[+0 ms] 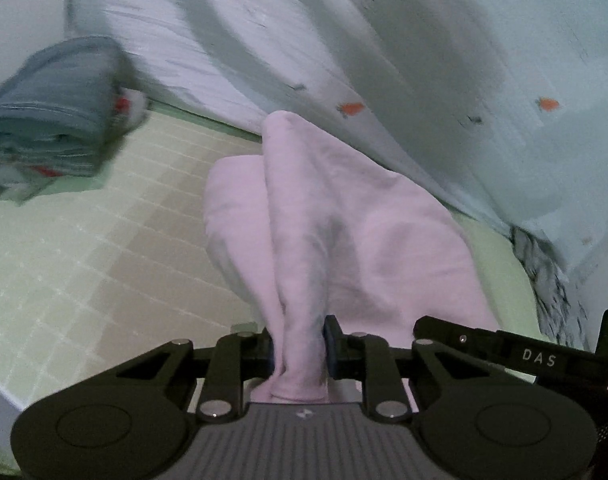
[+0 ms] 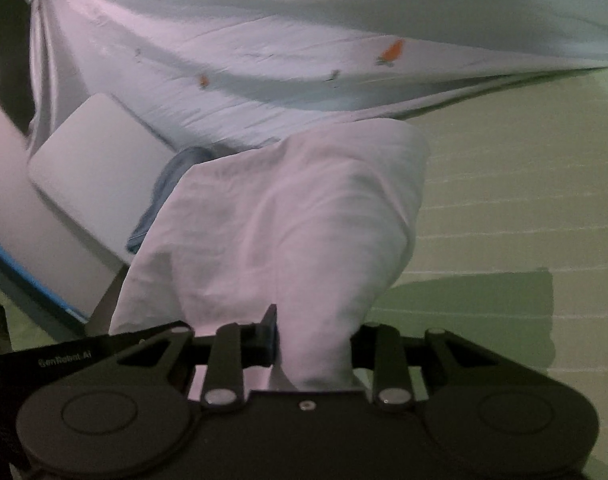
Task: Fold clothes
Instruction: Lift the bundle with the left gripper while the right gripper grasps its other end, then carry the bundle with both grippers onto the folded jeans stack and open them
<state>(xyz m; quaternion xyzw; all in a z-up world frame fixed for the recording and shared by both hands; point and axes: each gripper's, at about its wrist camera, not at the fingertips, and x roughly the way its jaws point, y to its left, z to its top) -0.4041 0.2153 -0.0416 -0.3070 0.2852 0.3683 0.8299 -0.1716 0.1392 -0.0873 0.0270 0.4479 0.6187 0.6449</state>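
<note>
So the thing everything hinges on here is that the pale pink garment is strung between the two grippers, running straight out ahead of each one along the line of its fingers, so neither hand is really "nearer", they've both got an end of it. The left gripper is clamped down on a bunched, rope-like fold of the cloth, jaws pulled in tight with just the wad of fabric between them, and the rest of the garment fans out forward and a bit to the right, toward the carrot-print sheet hanging at the far side. The right gripper is pinched on another gathered bit of the same garment, which billows up and away from it in a loose hump. Most of the cloth looks lifted off the green checked mat rather than lying flat, though the blur makes it hard to say where it touches down. Off to the left in the left wrist view there's a stack of folded clothes, well apart from the pink one. In the right wrist view a white box sits left of the garment with some blue cloth beside it. My guess is whatever comes next depends on keeping both pinches level so the fabric drops evenly.
</note>
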